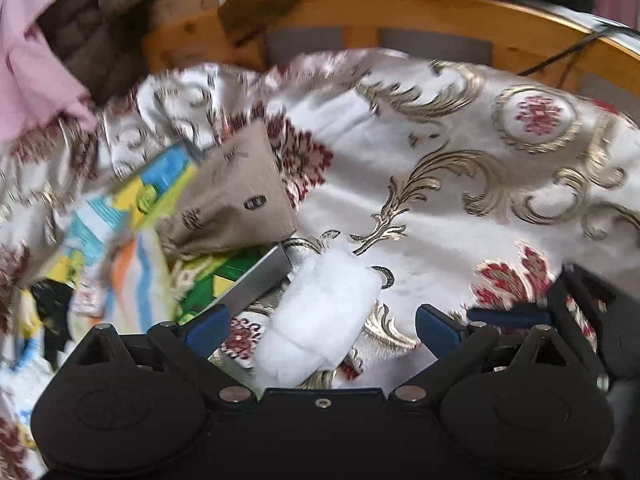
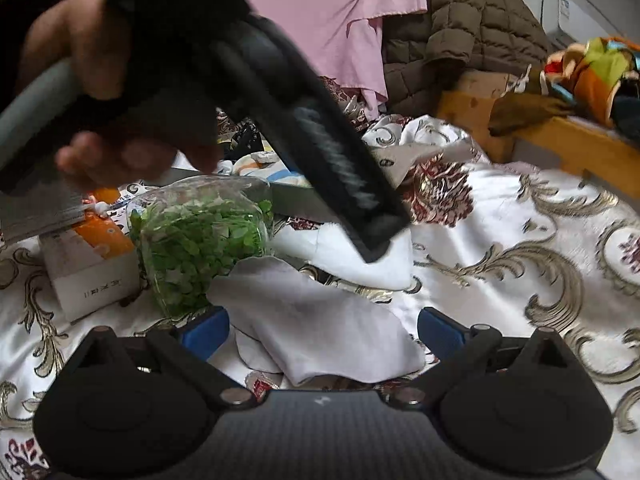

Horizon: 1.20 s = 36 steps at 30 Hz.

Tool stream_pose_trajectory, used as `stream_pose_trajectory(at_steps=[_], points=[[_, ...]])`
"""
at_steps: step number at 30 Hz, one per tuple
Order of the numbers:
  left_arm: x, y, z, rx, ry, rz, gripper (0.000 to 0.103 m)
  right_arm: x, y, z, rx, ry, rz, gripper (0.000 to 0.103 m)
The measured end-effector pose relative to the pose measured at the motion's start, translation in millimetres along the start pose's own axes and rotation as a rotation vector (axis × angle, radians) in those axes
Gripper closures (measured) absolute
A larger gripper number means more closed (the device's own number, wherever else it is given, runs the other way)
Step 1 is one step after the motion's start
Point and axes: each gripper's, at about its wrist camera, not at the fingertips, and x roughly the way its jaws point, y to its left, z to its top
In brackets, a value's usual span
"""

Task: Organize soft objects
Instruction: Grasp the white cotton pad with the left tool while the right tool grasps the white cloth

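The left gripper has its jaws wide open with nothing held. A white fluffy pad lies on the bed cover right between those jaws. It looks very light and squashy, like cotton wool, so it should bend and not break. A good place to pinch it is across its narrow middle, where both jaws can close on it.

The right gripper is open too and holds nothing. A white cloth lies crumpled between its jaws, flat on the bed. It is thin and floppy and will hang down when lifted, so pinching a raised fold near its middle looks best.

Past the left jaw of the right gripper stands a clear bag full of small green leaves. Beside that, farther left, is a small white and orange box; what is inside cannot be seen.

Past the left jaw of the left gripper lies a tan cloth pouch on some bright printed packets. That part is blurry, so the pouch may really be a folded cloth
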Motion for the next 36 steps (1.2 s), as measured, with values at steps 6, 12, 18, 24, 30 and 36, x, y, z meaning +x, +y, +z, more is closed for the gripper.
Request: stream_pose_trajectory(at_steps=[6, 12, 18, 24, 30, 36], points=[[29.8, 7.8, 4.0, -0.068, 0.052, 0.014, 0.006, 7.7, -3.6, -4.8, 0.04, 0.014, 0.042, 0.001], [43.3, 8.3, 4.7, -0.085, 0.076, 0.0, 0.014, 12.3, -6.4, -4.8, 0.06, 0.022, 0.069, 0.003], [49.8, 7.9, 1.3, -0.122, 0.084, -0.028, 0.026, 14.7, -5.8, -5.5, 0.072, 0.027, 0.078, 0.004], [54.7, 13.6, -5.0, -0.16, 0.093, -0.013, 0.042, 18.0, -5.7, -6.6, 0.08, 0.034, 0.079, 0.011], [53.5, 22.8, -8.5, -0.215, 0.083, -0.015, 0.059, 21.5, -5.2, -7.1, 0.095, 0.042, 0.085, 0.022], [48.1, 31.5, -14.8, -0.279, 0.064, -0.023, 0.073, 21.2, -11.9, -5.8, 0.15, 0.037, 0.103, 0.039]])
